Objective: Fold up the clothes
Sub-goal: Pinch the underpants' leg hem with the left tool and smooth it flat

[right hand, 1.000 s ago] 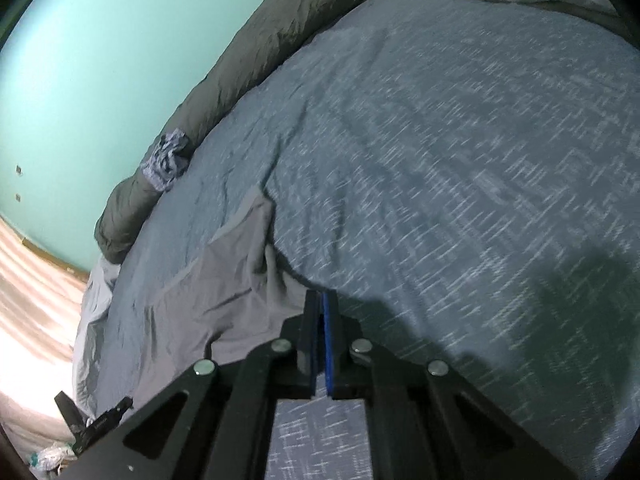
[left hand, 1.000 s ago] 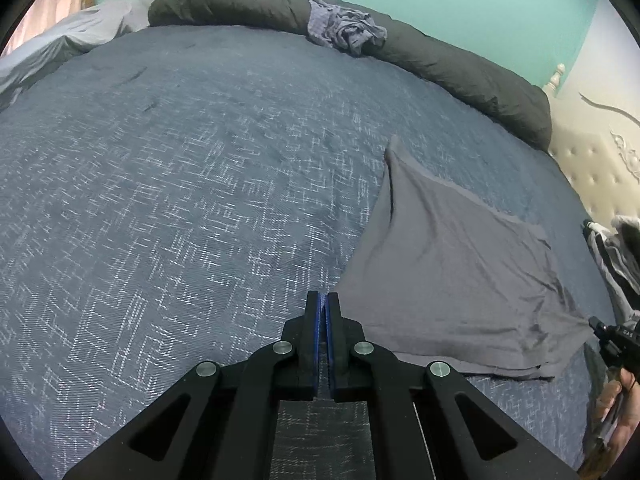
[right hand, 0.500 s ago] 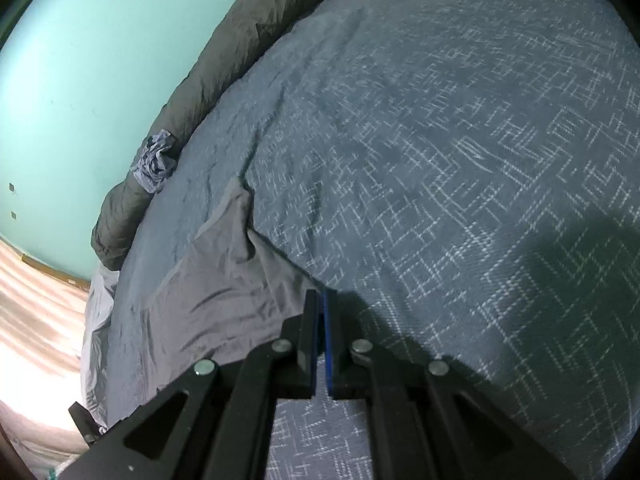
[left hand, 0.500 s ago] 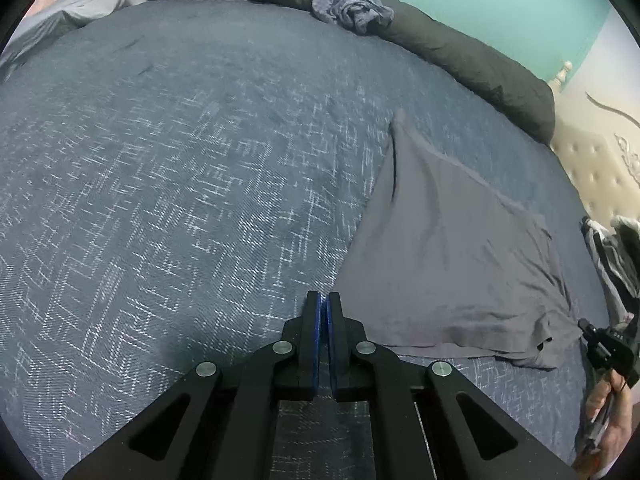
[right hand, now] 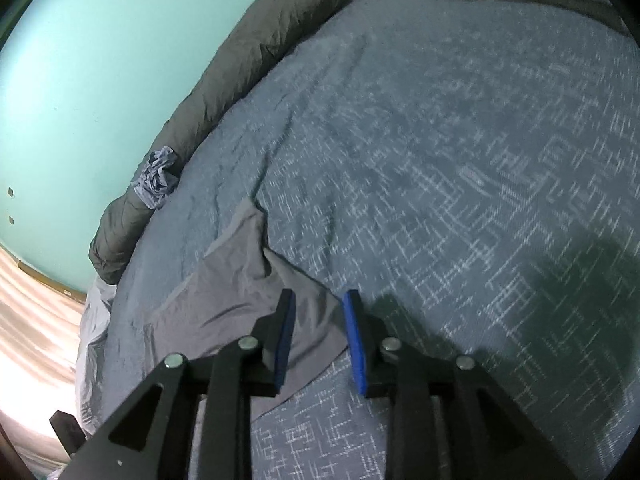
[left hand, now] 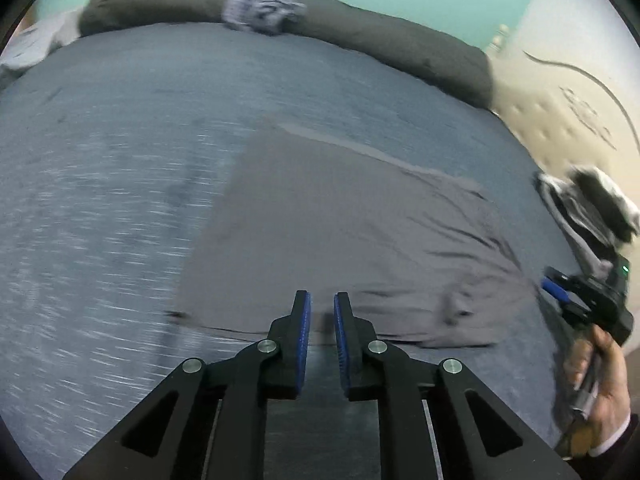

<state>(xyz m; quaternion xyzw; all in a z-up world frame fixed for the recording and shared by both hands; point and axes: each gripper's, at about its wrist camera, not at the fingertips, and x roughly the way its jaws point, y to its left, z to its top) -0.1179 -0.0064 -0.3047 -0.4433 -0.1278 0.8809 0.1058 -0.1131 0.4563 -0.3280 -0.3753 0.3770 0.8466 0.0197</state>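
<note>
While folded partway, gray shirt (left hand: 344, 232) spread flat on blue bedspread (left hand: 120, 208), mid-frame. Left gripper (left hand: 320, 308) just opened a little, holding nothing, over shirt's near edge. Right gripper (right hand: 318, 300) just opened too, empty, over a corner at lower middle. Next, probably: lower, pinch edge, fold over.

Blue-grey bedspread with white crosshatch pattern (right hand: 460, 184) fills most of both views. Long dark grey rolled duvet (left hand: 380, 46) along its far edge, upper frame. Mint-green wall (right hand: 88, 80) behind it. Beige tufted headboard (left hand: 568, 120) at right of left view. Pale wood floor (right hand: 32, 312) lower left of right view.
</note>
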